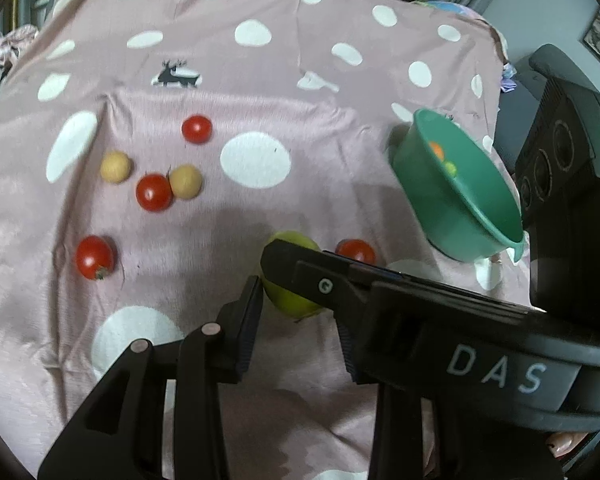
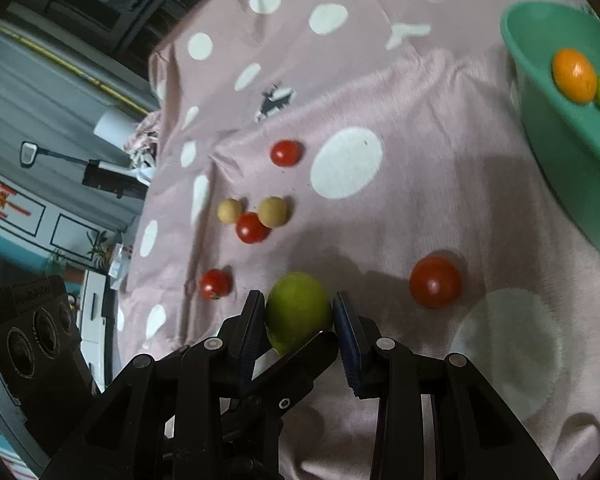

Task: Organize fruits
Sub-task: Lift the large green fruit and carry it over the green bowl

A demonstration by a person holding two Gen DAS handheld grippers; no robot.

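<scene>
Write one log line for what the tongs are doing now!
right tongs: pinching green fruit | left tongs: open | bowl: orange fruit inside

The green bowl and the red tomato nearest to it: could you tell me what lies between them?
Only bare pink cloth. The right wrist view shows nothing else between the red tomato and the green bowl.

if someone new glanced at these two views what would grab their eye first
Probably the green fruit low in the middle, sitting between the fingers of the right tool on the pink polka-dot cloth, with the left tool crowding in beside it. Next come the red tomatoes, like one just right of that fruit, and the teal bowl at the right edge holding an orange fruit.
</scene>
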